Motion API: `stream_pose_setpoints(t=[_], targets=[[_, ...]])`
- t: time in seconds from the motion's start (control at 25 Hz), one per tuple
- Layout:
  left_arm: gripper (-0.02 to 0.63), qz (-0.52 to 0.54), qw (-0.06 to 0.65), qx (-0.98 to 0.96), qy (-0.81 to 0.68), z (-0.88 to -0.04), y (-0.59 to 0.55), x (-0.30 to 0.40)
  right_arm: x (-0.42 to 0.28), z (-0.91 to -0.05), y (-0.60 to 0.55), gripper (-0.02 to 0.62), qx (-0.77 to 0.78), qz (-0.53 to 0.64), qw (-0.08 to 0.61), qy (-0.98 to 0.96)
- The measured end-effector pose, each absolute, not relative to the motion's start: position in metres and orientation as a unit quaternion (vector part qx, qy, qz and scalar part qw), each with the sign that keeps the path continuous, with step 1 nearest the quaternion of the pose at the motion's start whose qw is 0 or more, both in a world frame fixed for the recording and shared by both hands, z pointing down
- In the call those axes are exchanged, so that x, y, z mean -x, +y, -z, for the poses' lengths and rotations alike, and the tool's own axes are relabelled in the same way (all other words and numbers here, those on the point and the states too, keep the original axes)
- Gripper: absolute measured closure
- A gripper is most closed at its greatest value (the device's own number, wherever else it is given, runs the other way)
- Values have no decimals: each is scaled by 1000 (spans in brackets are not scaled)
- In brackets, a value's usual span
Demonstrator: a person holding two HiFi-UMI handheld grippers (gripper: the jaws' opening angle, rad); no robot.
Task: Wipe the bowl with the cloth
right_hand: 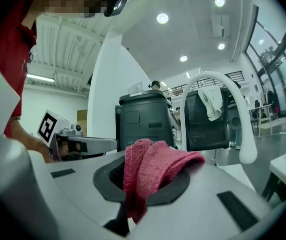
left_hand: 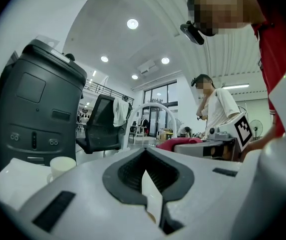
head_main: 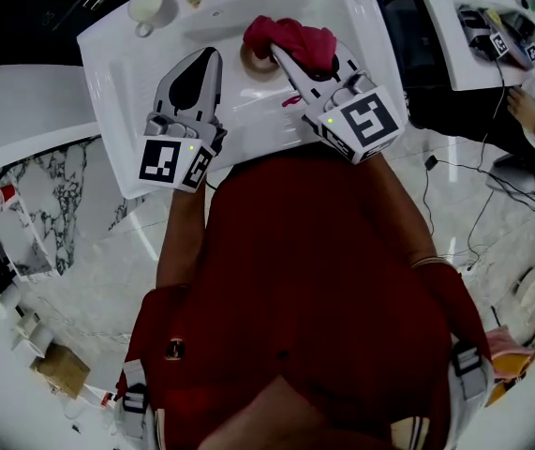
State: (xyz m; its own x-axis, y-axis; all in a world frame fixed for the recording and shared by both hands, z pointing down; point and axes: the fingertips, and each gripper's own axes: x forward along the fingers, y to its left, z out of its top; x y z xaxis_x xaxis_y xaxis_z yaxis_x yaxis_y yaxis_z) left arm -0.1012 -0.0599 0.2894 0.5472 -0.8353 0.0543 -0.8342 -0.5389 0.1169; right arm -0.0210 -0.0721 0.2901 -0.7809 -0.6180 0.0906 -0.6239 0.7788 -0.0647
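Observation:
In the head view my right gripper [head_main: 281,52] is shut on a bunched red cloth [head_main: 295,37] over the white sink counter [head_main: 239,111]. A small tan bowl [head_main: 256,64] sits just under the cloth, mostly hidden by it. The right gripper view shows the cloth [right_hand: 150,166] folded between the pads and hanging out above them. My left gripper [head_main: 213,56] lies left of the bowl, apart from it, with its tips together and nothing seen between them. Its own view shows the pads [left_hand: 168,184] closed.
A white cup [head_main: 145,6] stands at the counter's far left corner. A white arched faucet [right_hand: 218,84] rises behind the sink. A dark bin [left_hand: 32,109] and an office chair stand beyond. Another person [left_hand: 215,104] stands off to the right, with cables on the floor.

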Motion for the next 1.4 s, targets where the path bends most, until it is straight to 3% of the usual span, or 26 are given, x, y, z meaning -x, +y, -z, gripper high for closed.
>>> stream_pose_setpoints(t=[1.4], targets=[[600, 21, 59, -879, -473, -279, -53, 102, 14, -286, -65, 566, -336, -39, 30, -941]])
